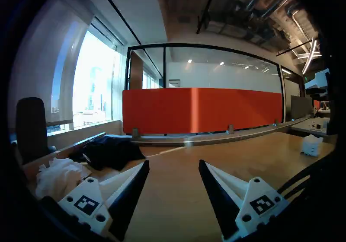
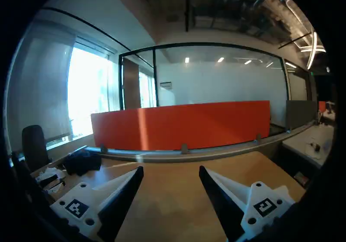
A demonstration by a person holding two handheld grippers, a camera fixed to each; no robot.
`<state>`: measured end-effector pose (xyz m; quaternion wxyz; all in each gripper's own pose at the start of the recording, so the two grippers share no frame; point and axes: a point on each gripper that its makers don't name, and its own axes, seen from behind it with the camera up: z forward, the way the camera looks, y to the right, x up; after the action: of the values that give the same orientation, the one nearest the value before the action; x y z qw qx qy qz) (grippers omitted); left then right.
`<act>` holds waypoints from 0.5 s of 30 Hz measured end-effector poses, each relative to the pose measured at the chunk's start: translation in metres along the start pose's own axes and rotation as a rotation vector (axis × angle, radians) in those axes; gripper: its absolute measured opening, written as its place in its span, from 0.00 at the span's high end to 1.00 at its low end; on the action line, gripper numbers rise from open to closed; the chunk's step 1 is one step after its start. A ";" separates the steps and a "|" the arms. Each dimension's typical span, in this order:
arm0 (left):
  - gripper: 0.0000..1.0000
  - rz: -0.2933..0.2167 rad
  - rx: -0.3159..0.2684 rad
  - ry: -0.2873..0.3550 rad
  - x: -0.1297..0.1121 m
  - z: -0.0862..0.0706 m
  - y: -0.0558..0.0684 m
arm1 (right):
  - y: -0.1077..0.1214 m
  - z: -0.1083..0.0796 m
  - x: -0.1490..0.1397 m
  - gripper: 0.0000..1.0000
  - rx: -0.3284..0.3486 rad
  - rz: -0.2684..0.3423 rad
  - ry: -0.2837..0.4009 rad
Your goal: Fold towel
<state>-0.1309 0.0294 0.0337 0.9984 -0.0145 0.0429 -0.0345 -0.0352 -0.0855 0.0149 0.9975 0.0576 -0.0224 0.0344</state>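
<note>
So both sets of tongs are just hanging over the wooden bench (image 1: 181,211) right now with nothing in them. The left tongs (image 1: 173,161) are spread wide apart, bare wood showing between the two fingers, and the right tongs (image 2: 171,167) are the same: fingers well apart, nothing pinched. The white towel (image 1: 56,177) is a crumpled heap at the far left edge of the bench in the left gripper view, just beside the outer finger of the left tongs. I can't tell if it actually touches the finger. Right behind it is a rumpled black cloth (image 1: 110,151), lying near the back of the bench and close to the white heap. Over on the far right in that same view there's a small folded white bundle (image 1: 312,145), well apart from the towel and the tongs; too small to say what it is exactly. In the right gripper view the black cloth sits off to the left past the finger, with some white stuff nearer the edge that's too tiny to make out. An orange divider (image 1: 201,110) runs along the back of the bench, with glass walls behind it. A dark chair (image 1: 31,127) stands at the left by the bright window (image 1: 93,86).
</note>
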 end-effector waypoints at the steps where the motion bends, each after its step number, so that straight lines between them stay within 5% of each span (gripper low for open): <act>1: 0.16 -0.002 0.003 0.001 -0.003 0.000 -0.001 | -0.001 0.001 -0.001 0.01 0.003 -0.003 0.003; 15: 0.16 -0.029 0.036 0.023 -0.022 0.005 -0.015 | -0.002 0.011 -0.013 0.01 0.014 -0.026 -0.009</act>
<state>-0.1538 0.0157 0.0411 0.9973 0.0031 0.0534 -0.0500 -0.0486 -0.0892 0.0249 0.9973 0.0652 -0.0259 0.0212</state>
